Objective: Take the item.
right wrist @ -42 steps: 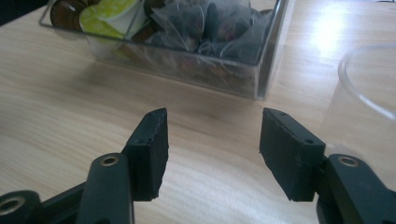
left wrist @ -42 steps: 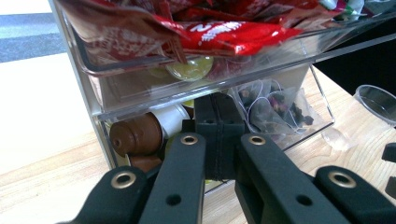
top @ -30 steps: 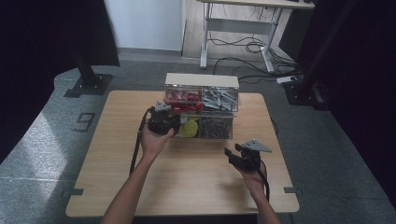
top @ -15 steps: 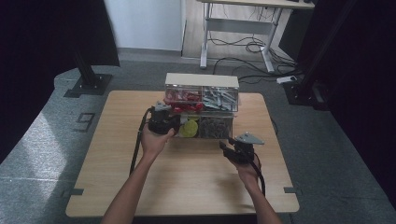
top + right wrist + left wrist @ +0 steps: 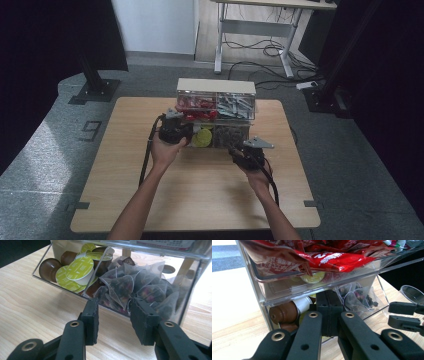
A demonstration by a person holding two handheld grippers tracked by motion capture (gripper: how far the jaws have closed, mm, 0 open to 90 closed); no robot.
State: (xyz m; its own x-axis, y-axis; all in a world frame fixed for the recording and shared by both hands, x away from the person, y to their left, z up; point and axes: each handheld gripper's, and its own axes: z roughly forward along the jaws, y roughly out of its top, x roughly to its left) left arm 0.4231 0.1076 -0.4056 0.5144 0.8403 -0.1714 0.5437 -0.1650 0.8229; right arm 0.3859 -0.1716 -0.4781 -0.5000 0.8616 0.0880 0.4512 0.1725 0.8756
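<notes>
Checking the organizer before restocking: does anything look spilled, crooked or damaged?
Nothing spilled or damaged. The lower drawer of the clear organizer stands pulled out, coffee capsules and tea bags all inside; red packets heap above the upper drawer's rim.

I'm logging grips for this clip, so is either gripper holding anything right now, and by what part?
The left gripper is shut against the organiser's front; what it pinches cannot be told. The right gripper holds nothing, open before the tea bags.

Dim, soft high view; gripper views brighter, with glare, perhaps slightly blurred.
</notes>
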